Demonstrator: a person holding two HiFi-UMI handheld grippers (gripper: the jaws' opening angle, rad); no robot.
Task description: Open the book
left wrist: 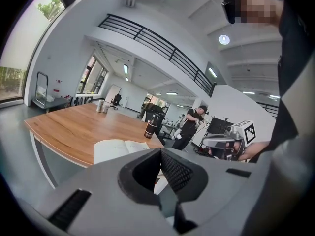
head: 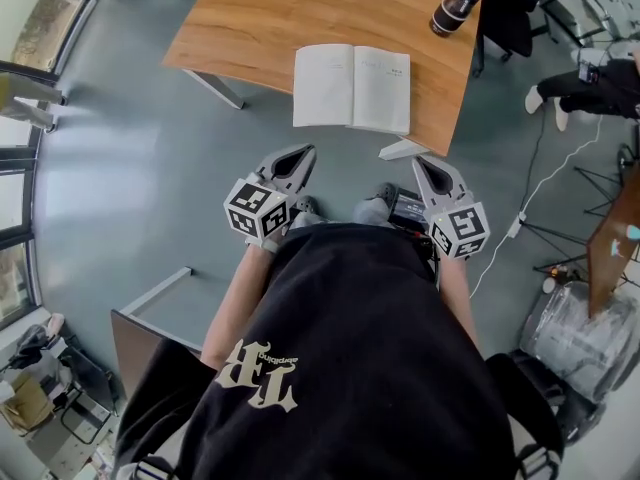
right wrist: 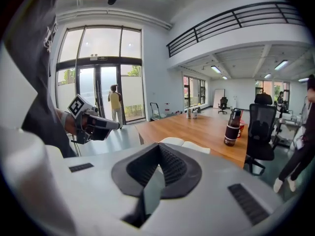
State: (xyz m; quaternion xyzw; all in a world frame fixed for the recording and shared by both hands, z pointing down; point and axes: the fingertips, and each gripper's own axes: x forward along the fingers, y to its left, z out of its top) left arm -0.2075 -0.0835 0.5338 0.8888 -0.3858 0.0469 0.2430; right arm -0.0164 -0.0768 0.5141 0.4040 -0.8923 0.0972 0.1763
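Here, holds the left hand-held gripper (head: 306,153) and the right hand-held gripper (head: 421,164) low against the body, just short of the bench (head: 250,13). Keeps both clenched tip to tip, grasping nothing, touching nothing.

Just ahead, finds the book (head: 352,88) lying at the bench's near edge, already spread flat, pages up, gutter roughly central. Reads as done, judging from that lie; seems to need no further lift.

For flattening the pages more, best to come down with closed tips on the outer margins, not the gutter, and to stroke outward lightly so as not to crease paper. For turning a leaf instead, best to part the jaws first, pinch a single corner only, and raise it slowly in an arc over the spine.

Farther back, shows a wood top carrying a dark bottle (head: 455,8) toward the far right, well apart from the book. Beyond, takes in grey floor (head: 120,168), a black chair (head: 510,8) by the bench's right end, tall windows (right wrist: 98,73), a railed gallery (left wrist: 157,43) overhead, and a person (left wrist: 189,127) standing farther off.
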